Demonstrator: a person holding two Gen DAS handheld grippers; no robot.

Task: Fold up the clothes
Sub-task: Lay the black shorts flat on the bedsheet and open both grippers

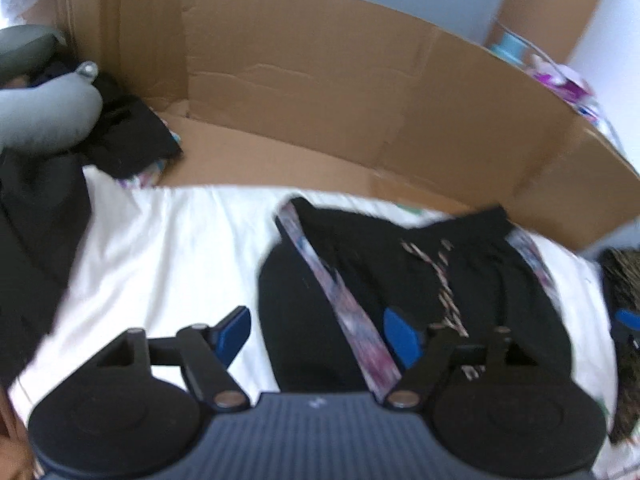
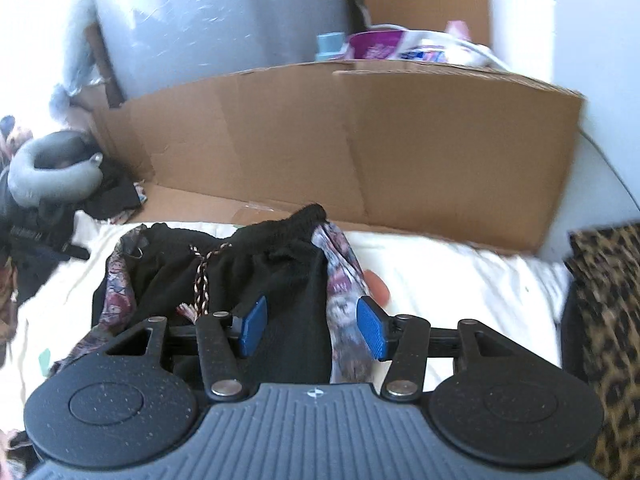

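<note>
- Lying on white bed sheet (image 1: 168,248): black shorts (image 1: 400,280) with patterned side stripes (image 1: 340,300) and braided drawstring (image 1: 444,280), waistband toward far side, near the cardboard.
- Hovering above shorts: left gripper (image 1: 318,334), blue fingers (image 1: 234,332) wide apart, nothing clamped; left pad over bare sheet, right pad over black fabric.
- Hovering over right part of shorts: right gripper (image 2: 314,326), fingers (image 2: 372,328) moderately apart, not pressing cloth; black fabric and patterned stripe seen between them, below.
- Standing along far edge of bed: flattened cardboard box (image 1: 340,92), brown, creased.
- Sitting far left: grey neck pillow (image 1: 44,112) on dark clothes pile (image 1: 132,136).
- Showing at right edge: leopard-print fabric (image 2: 608,320).
- Peeking out past right stripe in right wrist view: fingertip-like pink shape (image 2: 378,286), blurred, cannot tell.
</note>
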